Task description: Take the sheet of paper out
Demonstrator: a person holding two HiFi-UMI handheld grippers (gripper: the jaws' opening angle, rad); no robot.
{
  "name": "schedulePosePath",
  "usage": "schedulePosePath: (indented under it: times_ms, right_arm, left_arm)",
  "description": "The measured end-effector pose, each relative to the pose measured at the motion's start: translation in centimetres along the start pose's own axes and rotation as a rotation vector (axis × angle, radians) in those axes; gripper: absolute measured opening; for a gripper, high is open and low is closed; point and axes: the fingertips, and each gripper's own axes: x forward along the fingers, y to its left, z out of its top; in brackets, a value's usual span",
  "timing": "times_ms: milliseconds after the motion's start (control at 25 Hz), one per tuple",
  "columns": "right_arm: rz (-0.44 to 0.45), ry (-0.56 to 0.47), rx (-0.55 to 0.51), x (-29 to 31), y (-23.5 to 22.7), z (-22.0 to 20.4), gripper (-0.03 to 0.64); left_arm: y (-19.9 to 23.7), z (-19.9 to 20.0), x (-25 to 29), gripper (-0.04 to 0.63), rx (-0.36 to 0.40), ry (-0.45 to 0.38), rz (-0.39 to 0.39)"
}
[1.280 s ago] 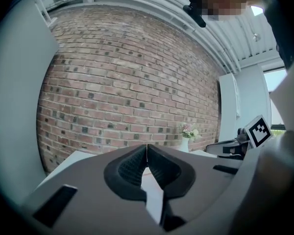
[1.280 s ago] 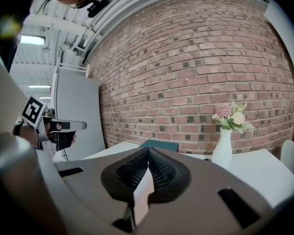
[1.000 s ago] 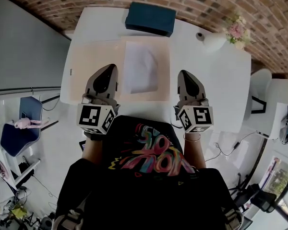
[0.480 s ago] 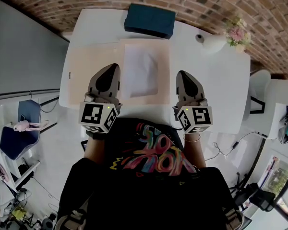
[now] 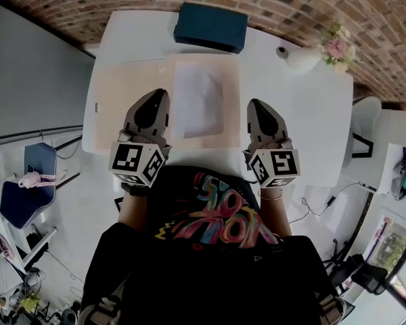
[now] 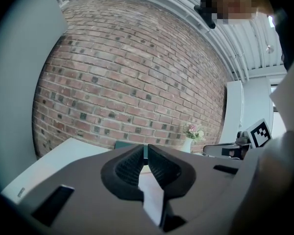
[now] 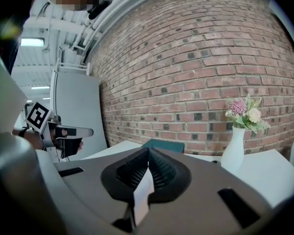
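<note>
A white sheet of paper [image 5: 197, 100] lies flat on an open beige folder [image 5: 128, 87] on the white table [image 5: 304, 127]. My left gripper [image 5: 155, 93] hovers just left of the sheet, over the folder, its jaws shut with nothing between them [image 6: 146, 148]. To the right of the sheet, at the folder's right edge, my right gripper [image 5: 255, 103] is also shut and empty [image 7: 148, 151]. Neither gripper touches the paper. Both point towards the brick wall.
A dark teal box [image 5: 211, 26] sits at the table's far edge, behind the folder. A white vase with pink flowers [image 5: 302, 58] stands at the back right. The brick wall runs behind the table. The near table edge lies under my wrists.
The left gripper has sunk slightly and rolled a little. The right gripper has kept still. The paper lies as before.
</note>
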Motion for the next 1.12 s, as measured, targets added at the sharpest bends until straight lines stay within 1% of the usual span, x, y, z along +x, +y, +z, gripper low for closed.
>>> schedulePosePath:
  times_ms: [160,200,240,280,400,600,1120]
  right_arm:
    - [0.005,0.017,-0.002,0.6,0.2,-0.3,0.02]
    - [0.006,0.021,-0.004,0.7,0.2,-0.4,0.02]
    - [0.007,0.025,-0.004,0.9,0.2,-0.4,0.02]
    - [0.007,0.029,-0.004,1.0,0.2,-0.5,0.02]
    - [0.005,0.04,-0.001,1.3,0.1,-0.8,0.02]
    - [0.001,0.056,0.011,1.9,0.0,-1.3,0.02]
    - [-0.006,0.084,0.041,3.5,-0.4,-2.2,0.02]
  left_arm:
    - [0.7,-0.7,0.6,0.038,-0.031,0.017,-0.017]
    - [0.8,-0.9,0.7,0.07,-0.042,0.025,-0.027]
    - [0.9,-1.1,1.0,0.121,-0.054,0.037,-0.038]
    - [1.0,-1.4,1.2,0.14,-0.063,0.051,-0.048]
    - [1.1,-2.5,1.8,0.151,-0.085,0.09,-0.069]
    - [1.6,-4.3,2.8,0.176,-0.119,0.147,-0.081]
    - [3.0,-9.7,4.9,0.201,-0.156,0.288,-0.102]
